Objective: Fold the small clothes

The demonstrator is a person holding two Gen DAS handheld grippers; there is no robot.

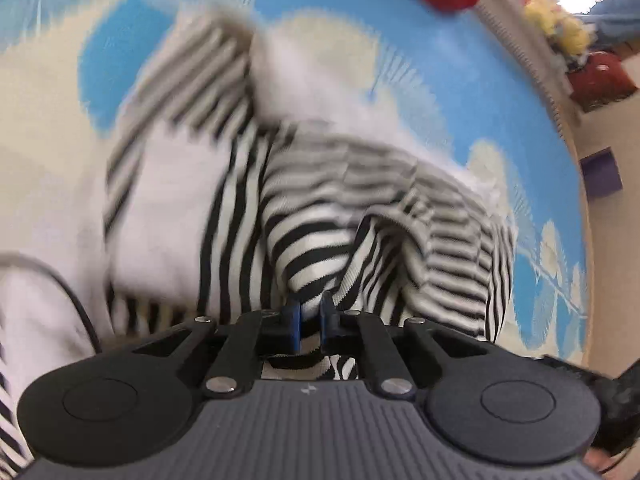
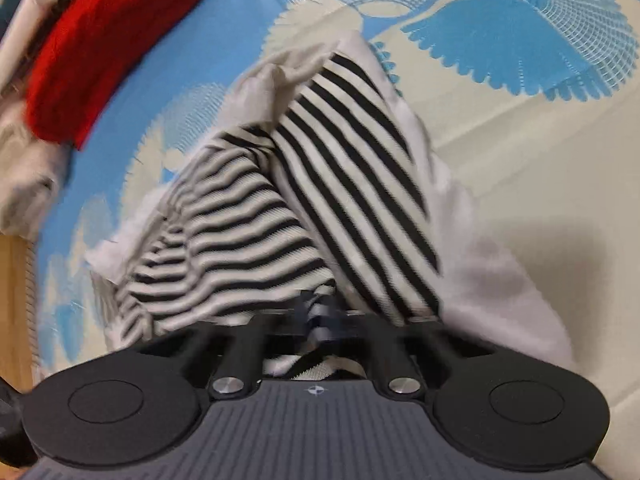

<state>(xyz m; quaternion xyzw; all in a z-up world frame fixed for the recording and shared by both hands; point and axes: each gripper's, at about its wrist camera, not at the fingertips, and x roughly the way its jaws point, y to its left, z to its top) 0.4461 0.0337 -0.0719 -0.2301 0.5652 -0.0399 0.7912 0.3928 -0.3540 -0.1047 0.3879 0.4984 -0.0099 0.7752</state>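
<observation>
You worked over a woven mat (image 1: 400, 12) printed in bright blue and cream fan-like feather shapes; at the right edge of the left wrist view it gave way to a pale floor (image 1: 600, 128). There a purple block (image 1: 601, 174), a dark red box (image 1: 602, 78) and a fluffy yellow thing (image 1: 558, 22) stood, one of each, all blurred.

One striped garment (image 2: 280, 216), a soft knit in black and white bands with plain white panels, lay bunched at the middle of both views. Your left tool (image 1: 310, 326) had its blue pads pressed together on a striped fold low in its frame. Your right tool (image 2: 320, 316) was likewise clamped on striped cloth, though blur smeared its tips.

One fuzzy red garment (image 2: 108, 52) sat at the upper left of the right wrist view, on rumpled white fabric (image 2: 24, 184).
</observation>
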